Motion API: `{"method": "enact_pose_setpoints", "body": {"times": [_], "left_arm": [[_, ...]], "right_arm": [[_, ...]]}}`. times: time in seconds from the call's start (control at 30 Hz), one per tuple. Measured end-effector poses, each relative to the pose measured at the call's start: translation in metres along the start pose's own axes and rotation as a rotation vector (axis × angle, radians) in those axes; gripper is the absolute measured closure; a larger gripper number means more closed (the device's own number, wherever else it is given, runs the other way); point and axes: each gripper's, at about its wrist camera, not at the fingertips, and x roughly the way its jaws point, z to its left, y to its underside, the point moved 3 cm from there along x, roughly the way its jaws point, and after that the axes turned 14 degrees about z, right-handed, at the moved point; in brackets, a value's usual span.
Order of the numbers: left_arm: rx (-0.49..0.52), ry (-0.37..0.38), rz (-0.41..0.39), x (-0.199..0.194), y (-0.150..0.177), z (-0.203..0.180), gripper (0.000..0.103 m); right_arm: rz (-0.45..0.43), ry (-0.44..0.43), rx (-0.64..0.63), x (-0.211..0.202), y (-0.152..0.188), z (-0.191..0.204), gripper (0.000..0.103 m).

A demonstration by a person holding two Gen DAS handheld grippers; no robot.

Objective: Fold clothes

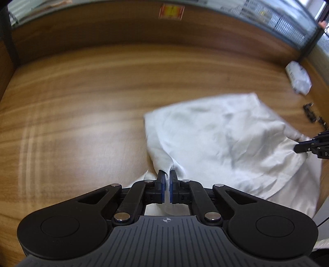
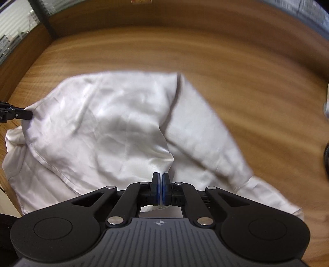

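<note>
The left gripper [image 1: 167, 174] was clamped on a pinch of the white garment [image 1: 226, 139], a thin fold of cloth standing between its blue pads and running back under the fingers. The right gripper [image 2: 160, 177] was likewise closed tight on the garment [image 2: 107, 127], with the fabric drawn up into a small peak at its fingertips.

The garment lay rumpled on the wooden table [image 1: 82, 102], spread between the two grippers. In the left wrist view it filled the right half of the picture, and the right gripper showed at the right edge, touching the cloth's far side. In the right wrist view the cloth filled the middle, a sleeve-like part running down to the right, with a hem line curving across the lower left; the left gripper showed at the left edge against the cloth.

Near the table's far right corner in the left wrist view lay a small white packet [image 1: 298, 79], well apart from the garment, and a small dark object [image 1: 310, 113] lay near the table's right edge. A low wooden wall [image 1: 144, 32] ran along the back of the table, bearing an orange and yellow sticker [image 1: 171, 12]. Both views were blurred.
</note>
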Motion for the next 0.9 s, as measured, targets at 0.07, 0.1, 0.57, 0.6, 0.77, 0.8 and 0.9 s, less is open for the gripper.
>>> {"method": "enact_pose_setpoints", "body": {"times": [0.07, 0.1, 0.57, 0.6, 0.77, 0.8, 0.9], "left_arm": [[-0.009, 0.021, -0.035, -0.01, -0.007, 0.0, 0.098], [-0.017, 0.033, -0.047, -0.013, -0.011, 0.0, 0.099], [-0.053, 0.008, -0.263, -0.074, -0.107, -0.009, 0.099], [-0.055, 0.003, -0.266, -0.074, -0.111, -0.01, 0.099], [-0.095, -0.018, -0.271, -0.071, -0.145, -0.006, 0.099], [-0.107, -0.016, -0.272, -0.069, -0.153, -0.003, 0.099], [-0.138, -0.014, -0.27, -0.061, -0.173, 0.004, 0.099]], "right_arm": [[-0.035, 0.021, -0.012, -0.014, -0.008, 0.002, 0.101], [-0.055, 0.032, -0.019, -0.022, -0.012, 0.003, 0.101], [-0.335, 0.18, -0.093, -0.129, -0.104, -0.009, 0.101], [-0.354, 0.189, -0.092, -0.135, -0.113, -0.011, 0.101], [-0.414, 0.231, -0.09, -0.14, -0.159, -0.014, 0.101], [-0.419, 0.239, -0.09, -0.138, -0.167, -0.014, 0.101], [-0.417, 0.265, -0.096, -0.125, -0.195, -0.014, 0.101]]}}
